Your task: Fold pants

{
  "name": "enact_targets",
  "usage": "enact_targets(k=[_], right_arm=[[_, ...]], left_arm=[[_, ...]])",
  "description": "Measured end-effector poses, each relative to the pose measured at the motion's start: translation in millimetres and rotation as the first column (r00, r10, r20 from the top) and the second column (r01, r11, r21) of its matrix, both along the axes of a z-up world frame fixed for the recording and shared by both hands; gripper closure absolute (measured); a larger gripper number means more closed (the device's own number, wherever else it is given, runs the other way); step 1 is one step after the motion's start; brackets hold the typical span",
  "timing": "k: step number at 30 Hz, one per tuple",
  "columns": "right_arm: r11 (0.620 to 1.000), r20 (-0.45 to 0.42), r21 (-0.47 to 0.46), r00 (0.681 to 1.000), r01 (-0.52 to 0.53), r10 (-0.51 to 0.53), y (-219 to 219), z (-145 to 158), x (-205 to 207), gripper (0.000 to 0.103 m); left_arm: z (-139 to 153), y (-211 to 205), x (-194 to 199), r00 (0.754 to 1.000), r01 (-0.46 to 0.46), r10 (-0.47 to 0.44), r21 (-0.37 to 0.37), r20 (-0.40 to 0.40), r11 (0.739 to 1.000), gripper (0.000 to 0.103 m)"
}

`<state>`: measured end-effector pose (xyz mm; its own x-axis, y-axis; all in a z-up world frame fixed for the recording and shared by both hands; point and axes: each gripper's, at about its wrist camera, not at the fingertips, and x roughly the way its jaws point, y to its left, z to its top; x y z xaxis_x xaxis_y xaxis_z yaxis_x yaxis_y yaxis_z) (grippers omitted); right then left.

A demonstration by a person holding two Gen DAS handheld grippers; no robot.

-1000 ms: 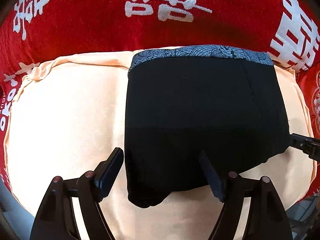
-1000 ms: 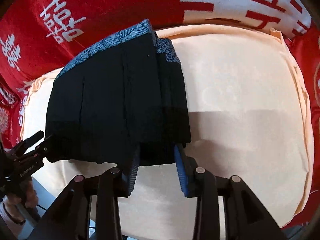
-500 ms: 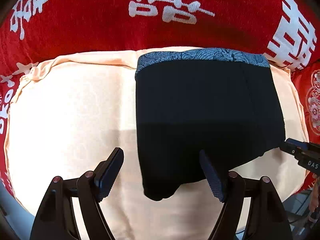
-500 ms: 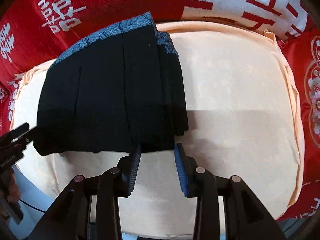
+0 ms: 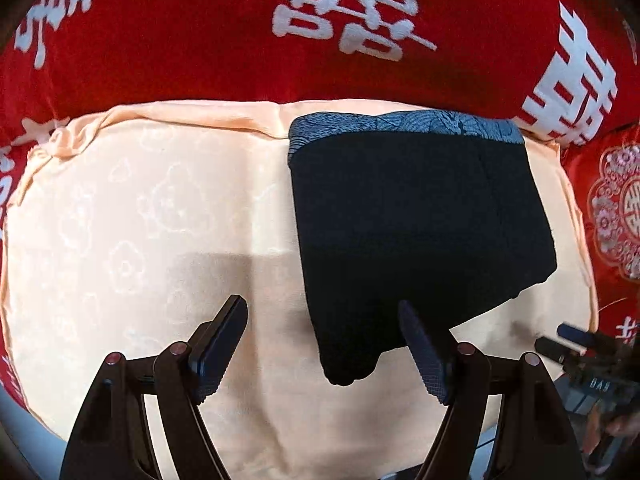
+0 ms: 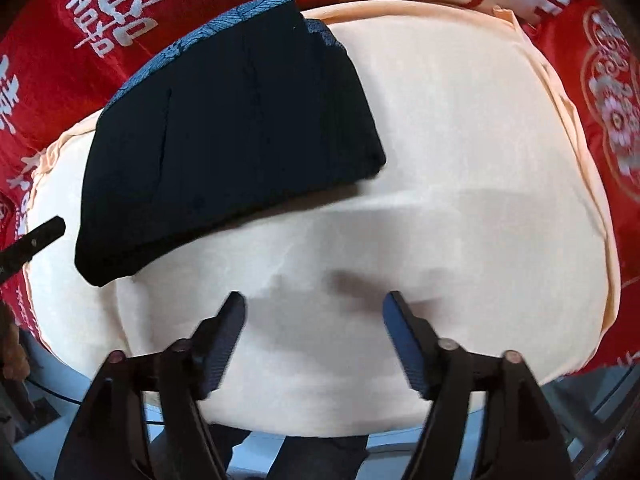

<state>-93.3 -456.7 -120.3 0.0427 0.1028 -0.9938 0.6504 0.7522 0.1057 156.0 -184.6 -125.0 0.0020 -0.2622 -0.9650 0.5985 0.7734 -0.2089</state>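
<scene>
The black pants [image 5: 416, 232] with a blue-grey patterned waistband lie folded flat on a peach cushion [image 5: 140, 216]. They also show in the right wrist view [image 6: 232, 132], at upper left. My left gripper [image 5: 324, 344] is open and empty, just above the pants' near corner. My right gripper [image 6: 314, 320] is open and empty, over bare cushion [image 6: 460, 160], to the right of and in front of the pants. The right gripper's tip [image 5: 576, 340] shows at the right edge of the left wrist view. The left gripper's tip [image 6: 36, 240] shows at the left edge of the right wrist view.
Red fabric with white characters [image 5: 340, 12] lies behind and around the cushion; it also shows in the right wrist view [image 6: 80, 40]. The cushion's near edge drops off below the grippers to a pale floor [image 6: 360, 448].
My right gripper has let go of the pants, opened wide and drawn back to the right. My left gripper has shifted left, so the pants now sit further right in its view.
</scene>
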Motion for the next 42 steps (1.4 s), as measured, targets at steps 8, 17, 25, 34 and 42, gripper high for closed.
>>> enact_targets(k=[8, 17, 25, 34, 42], right_arm=[[0.996, 0.017, 0.063, 0.998, 0.064, -0.065, 15.3, 0.4, -3.3, 0.021], [0.989, 0.041, 0.122, 0.995, 0.084, -0.089, 13.1, -8.2, -10.2, 0.020], [0.995, 0.083, 0.094, 0.996, 0.035, -0.043, -29.8, 5.5, 7.9, 0.020], [0.994, 0.104, 0.097, 0.993, 0.049, -0.059, -80.1, -0.5, 21.0, 0.020], [0.978, 0.201, 0.207, 0.978, 0.016, -0.059, -112.5, -24.9, 37.1, 0.020]], left_arm=[[-6.9, 6.0, 4.5, 0.999, 0.005, -0.006, -0.017, -0.054, 1.000, 0.024], [-21.2, 0.1, 9.8, 0.993, -0.039, 0.038, -0.009, -0.107, 0.999, 0.024], [-27.8, -14.6, 27.7, 0.987, -0.094, 0.093, -0.001, -0.130, 0.996, 0.024], [-51.7, -27.9, 46.3, 0.974, -0.108, 0.107, 0.009, -0.202, 0.994, 0.024], [-70.7, -25.5, 59.2, 0.949, -0.101, 0.085, -0.038, -0.302, 0.994, 0.024]])
